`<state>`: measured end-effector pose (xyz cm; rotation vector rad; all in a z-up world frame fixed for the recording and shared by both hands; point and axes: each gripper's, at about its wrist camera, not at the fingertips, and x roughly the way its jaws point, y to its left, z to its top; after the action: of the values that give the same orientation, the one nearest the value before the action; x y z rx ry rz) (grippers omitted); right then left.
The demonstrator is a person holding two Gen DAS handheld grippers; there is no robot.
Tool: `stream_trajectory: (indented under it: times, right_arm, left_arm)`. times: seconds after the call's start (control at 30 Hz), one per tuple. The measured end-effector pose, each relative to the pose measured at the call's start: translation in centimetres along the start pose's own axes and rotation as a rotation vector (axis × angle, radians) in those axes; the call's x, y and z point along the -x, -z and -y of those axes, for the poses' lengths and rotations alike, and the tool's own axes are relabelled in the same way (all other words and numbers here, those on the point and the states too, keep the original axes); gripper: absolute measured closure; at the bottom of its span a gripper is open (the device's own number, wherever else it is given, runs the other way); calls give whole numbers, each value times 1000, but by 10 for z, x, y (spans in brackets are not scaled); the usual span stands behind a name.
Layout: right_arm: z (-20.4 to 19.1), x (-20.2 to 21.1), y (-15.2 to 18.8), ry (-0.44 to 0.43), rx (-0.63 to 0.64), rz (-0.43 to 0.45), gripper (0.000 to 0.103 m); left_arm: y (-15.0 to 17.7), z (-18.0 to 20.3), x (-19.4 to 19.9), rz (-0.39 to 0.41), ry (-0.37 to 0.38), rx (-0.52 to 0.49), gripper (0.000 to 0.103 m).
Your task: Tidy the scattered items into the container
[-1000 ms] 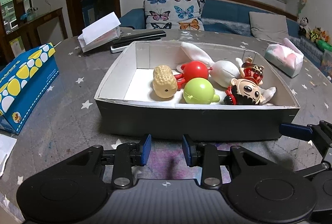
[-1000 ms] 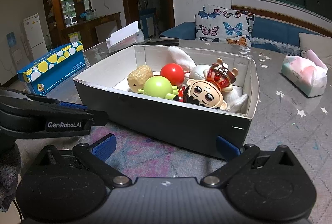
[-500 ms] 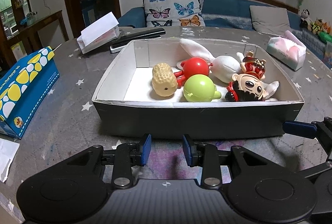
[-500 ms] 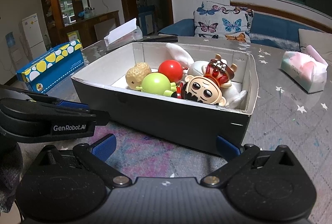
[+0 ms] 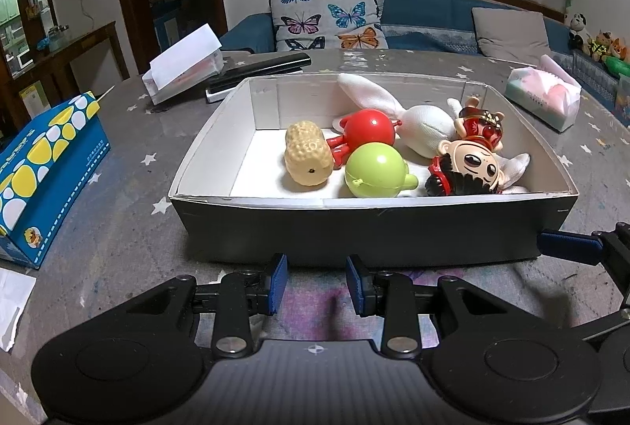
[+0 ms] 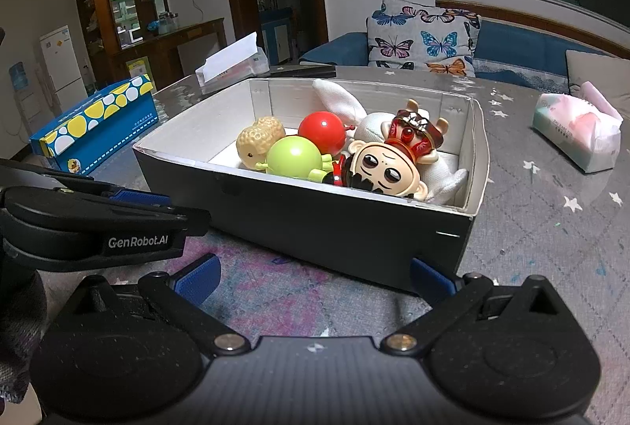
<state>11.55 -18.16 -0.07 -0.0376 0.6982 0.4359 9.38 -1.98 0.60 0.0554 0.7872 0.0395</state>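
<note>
A dark box with white inside (image 5: 370, 228) (image 6: 315, 216) stands on the table. In it lie a peanut toy (image 5: 308, 158), a red ball toy (image 5: 368, 128), a green ball toy (image 5: 376, 171), a white plush rabbit (image 5: 425, 127) and a big-headed doll (image 5: 470, 159) (image 6: 388, 169). My left gripper (image 5: 317, 285) is low over the table just in front of the box, jaws a narrow gap apart and empty. My right gripper (image 6: 313, 277) is wide open and empty in front of the box's near right corner.
A blue and yellow spotted box (image 5: 43, 165) lies at the left. A tissue pack (image 5: 543, 102) lies at the right. A white paper box (image 5: 185, 66) and a black remote (image 5: 260, 70) lie behind the container. A sofa with a butterfly cushion (image 5: 328, 15) stands beyond the table.
Both grippers have dropped lower, so the box now sits a little higher in each view. Their jaws have not changed.
</note>
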Motion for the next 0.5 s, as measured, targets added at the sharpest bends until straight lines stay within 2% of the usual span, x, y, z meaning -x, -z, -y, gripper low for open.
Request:
stream_trajectory:
  times: [0.5]
  right_arm:
    - [0,-1,0,-2,-4,-1,0]
  left_arm:
    - [-1,2,-2,-7,-7,-6,68]
